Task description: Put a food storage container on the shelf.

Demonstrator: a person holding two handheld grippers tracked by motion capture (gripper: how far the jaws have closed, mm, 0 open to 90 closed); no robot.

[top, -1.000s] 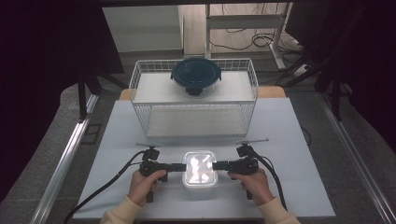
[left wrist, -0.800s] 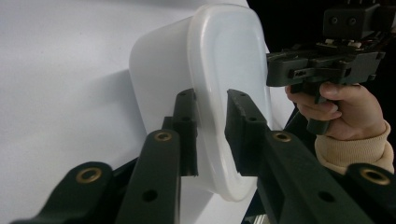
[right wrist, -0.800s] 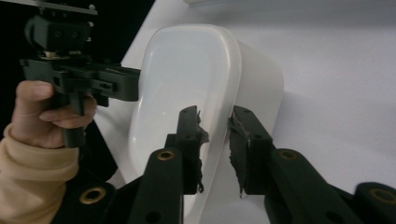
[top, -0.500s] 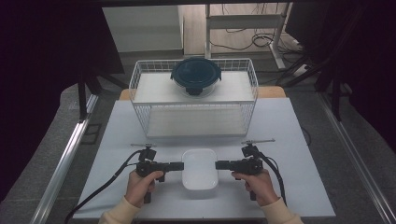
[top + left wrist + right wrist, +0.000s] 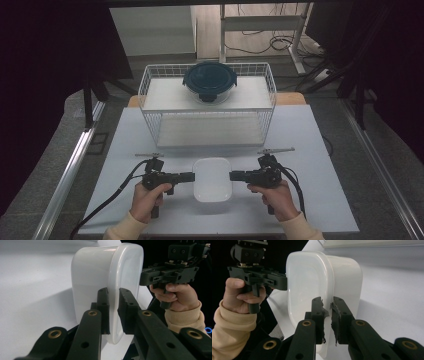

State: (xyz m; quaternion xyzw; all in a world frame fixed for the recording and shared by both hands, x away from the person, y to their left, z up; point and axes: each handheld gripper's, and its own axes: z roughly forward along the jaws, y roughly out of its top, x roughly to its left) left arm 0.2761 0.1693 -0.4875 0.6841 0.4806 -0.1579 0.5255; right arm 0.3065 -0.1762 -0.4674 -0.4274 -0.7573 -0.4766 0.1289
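Left gripper (image 5: 189, 176), lower left of centre in the high view: jaws clamping the rim of the white lidded container (image 5: 212, 179).

Right gripper (image 5: 235, 175), lower right of centre: jaws pinching the opposite rim.

White lidded container: sitting lower centre on the white table (image 5: 320, 165), between both grippers.

Wire basket (image 5: 150, 95), upper centre: carrying a dark-lidded round bowl (image 5: 210, 80).

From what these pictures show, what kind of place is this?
Probably a lab or workshop set up for recording handling work, not a kitchen. A bare white table stands between dark curtains, loose cables lie on the floor behind, and a white wire basket carries a lidded glass container.
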